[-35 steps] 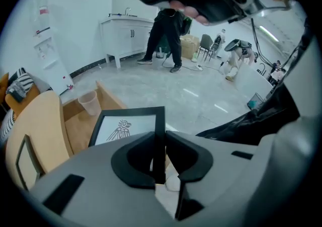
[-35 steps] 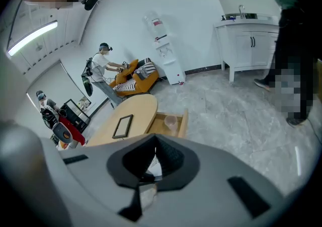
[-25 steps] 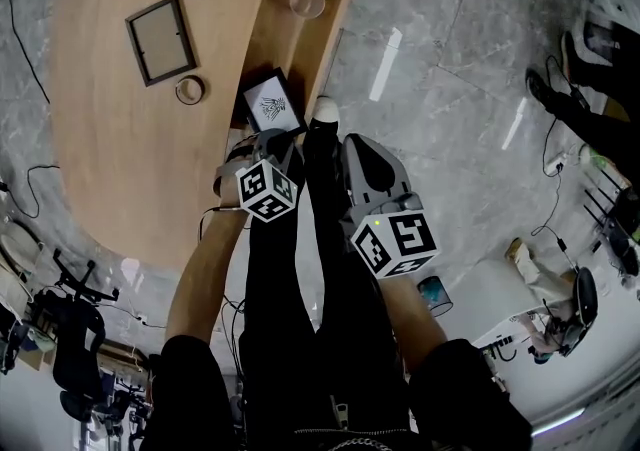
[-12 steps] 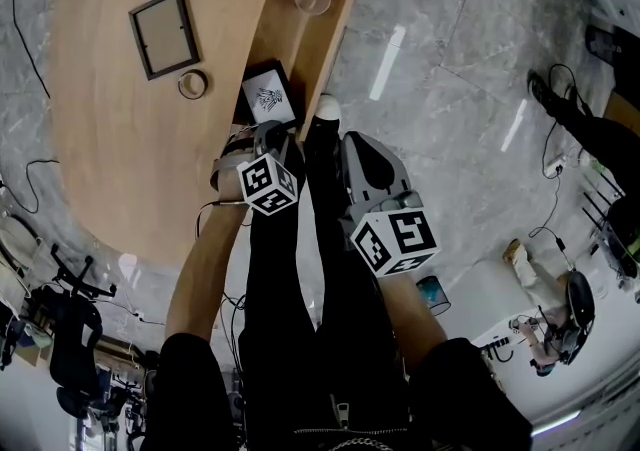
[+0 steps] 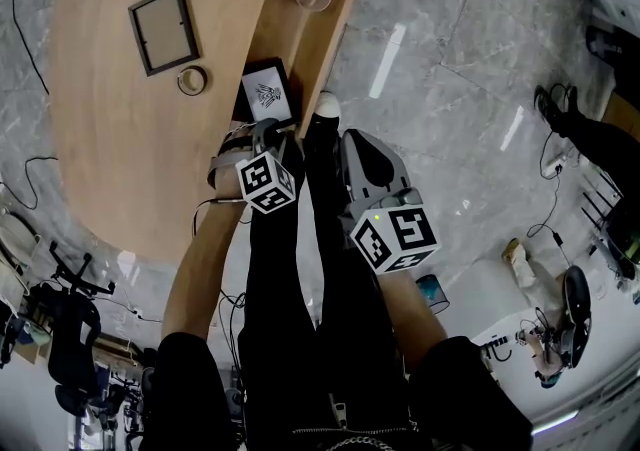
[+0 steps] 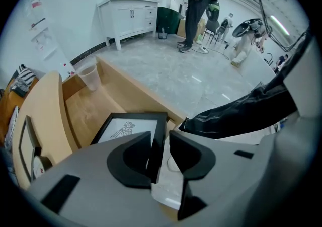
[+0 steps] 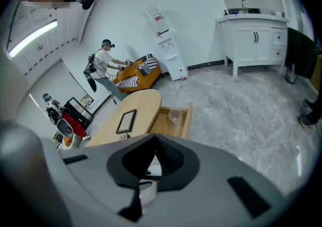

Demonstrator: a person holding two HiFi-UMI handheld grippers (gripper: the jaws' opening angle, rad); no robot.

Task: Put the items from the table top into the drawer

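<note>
Wooden worktop [image 5: 110,159], drawer [image 6: 131,95] pulled out: the black-framed picture [image 6: 126,130] lies inside, its near edge between the jaws of my left gripper [image 6: 160,140], which have just been opening and now stand spread. Right gripper [image 7: 152,143]: jaws pressed together, empty.

Black trousers [image 5: 300,319], black short sleeves [image 5: 190,379], a white-toed shoe [image 5: 326,107]. Left claw [image 6: 160,143] and right claw [image 7: 153,158]: grey shells, black pads [image 6: 133,158], white cubes [image 5: 265,182] with black square markers. The left jaws have just been opening, a picture frame [image 6: 126,128] edge between them.
</note>
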